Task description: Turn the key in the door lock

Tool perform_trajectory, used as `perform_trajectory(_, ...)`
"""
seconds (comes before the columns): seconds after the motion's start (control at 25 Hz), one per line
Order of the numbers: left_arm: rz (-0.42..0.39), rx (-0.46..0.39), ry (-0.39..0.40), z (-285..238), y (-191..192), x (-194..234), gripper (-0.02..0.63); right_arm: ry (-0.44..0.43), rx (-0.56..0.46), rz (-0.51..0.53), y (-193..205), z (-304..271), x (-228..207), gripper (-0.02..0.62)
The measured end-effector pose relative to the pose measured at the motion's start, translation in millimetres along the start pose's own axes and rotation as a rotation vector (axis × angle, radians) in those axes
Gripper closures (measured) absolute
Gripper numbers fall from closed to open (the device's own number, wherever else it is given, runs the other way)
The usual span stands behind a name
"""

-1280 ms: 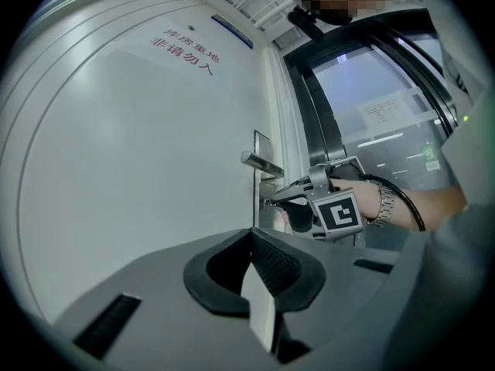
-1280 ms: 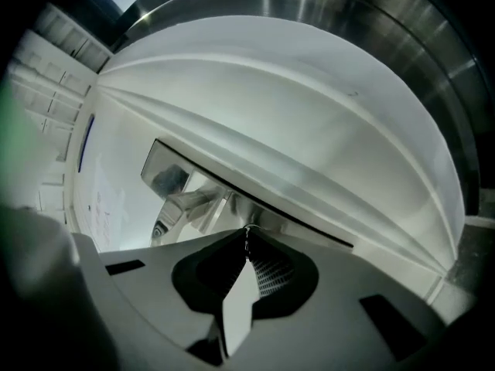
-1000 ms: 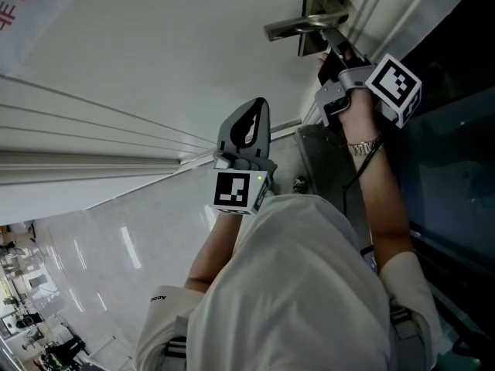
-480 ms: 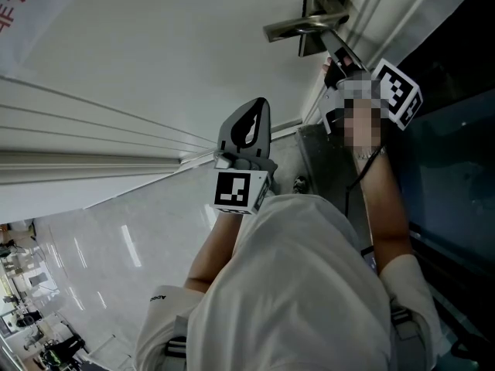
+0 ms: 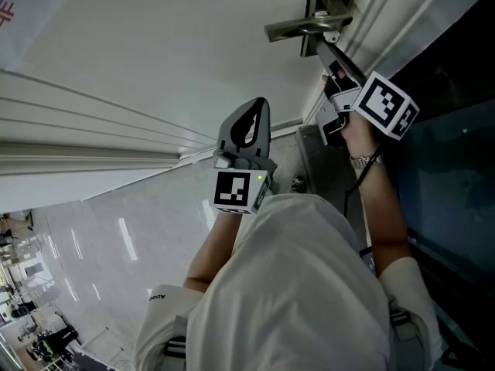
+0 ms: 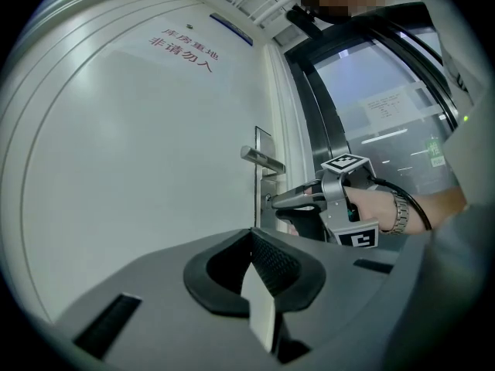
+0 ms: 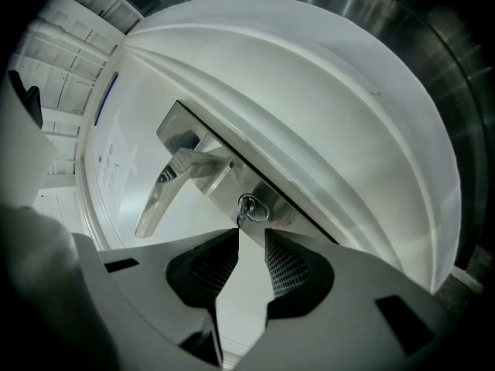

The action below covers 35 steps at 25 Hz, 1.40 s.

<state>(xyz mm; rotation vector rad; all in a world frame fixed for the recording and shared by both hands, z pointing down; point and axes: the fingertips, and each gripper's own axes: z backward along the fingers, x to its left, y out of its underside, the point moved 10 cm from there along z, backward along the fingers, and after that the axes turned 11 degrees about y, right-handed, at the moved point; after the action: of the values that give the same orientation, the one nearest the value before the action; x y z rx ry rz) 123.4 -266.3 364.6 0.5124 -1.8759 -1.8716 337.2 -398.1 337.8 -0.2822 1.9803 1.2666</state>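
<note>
A white door carries a metal lever handle on a steel lock plate. A small key with a ring sticks in the lock below the handle. My right gripper points level at the lock, its jaws opening. The key sits just beyond the tips, and the pads do not press on it. The head view has this gripper right under the handle. My left gripper hangs back from the door, shut on nothing. Its own view shows the shut jaws and the right gripper at the lock.
A dark glass panel and a metal frame stand right of the door. A sign in red print is high on the door. Glossy floor lies at the lower left. The person's body fills the lower middle.
The right gripper has rolled at the lock, so its marker cube now faces the camera differently. The left gripper has kept still.
</note>
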Motion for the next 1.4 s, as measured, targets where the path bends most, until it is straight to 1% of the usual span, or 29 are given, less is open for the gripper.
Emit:
perform_trajectory(0.16, -0.001, -0.006, -0.031, 1, 0, -3, 0.597, -0.015, 0.042, 0.001, 10, -3, -3, 0.515)
perform_trajectory(0.32, -0.005, -0.007, -0.071, 5, 1, -8, 0.597, -0.043, 0.09, 0.026, 21, -5, -2, 0.515)
perform_trajectory(0.48, -0.007, -0.013, -0.126, 11, 1, -13, 0.598, -0.057, 0.136, 0.097, 29, -7, 3, 0.515)
perform_trajectory(0.6, -0.014, -0.011, -0.176, 19, 3, -17, 0.598, -0.09, 0.173, 0.148, 38, -6, 8, 0.517)
perform_trajectory(0.64, -0.015, -0.01, -0.194, 23, 4, -18, 0.598, -0.1, 0.184, 0.164, 42, -6, 10, 0.524)
perform_trajectory(0.72, -0.011, -0.006, -0.234, 32, 6, -20, 0.597, -0.112, 0.202, 0.199, 50, -5, 13, 0.565)
perform_trajectory(0.8, -0.005, -0.002, -0.276, 41, 9, -22, 0.597, -0.12, 0.204, 0.243, 58, -4, 16, 0.586)
perform_trajectory(0.92, -0.004, 0.005, -0.332, 52, 13, -23, 0.597, -0.147, 0.194, 0.327, 70, -3, 24, 0.591)
perform_trajectory(1.2, 0.001, 0.011, -0.463, 92, 12, -27, 0.598, -0.279, 0.171, 0.53, 104, 11, 64, 0.592)
perform_trajectory(1.4, 0.004, 0.002, -0.54, 126, 13, -25, 0.597, -0.358, 0.156, 0.604, 135, 28, 88, 0.592)
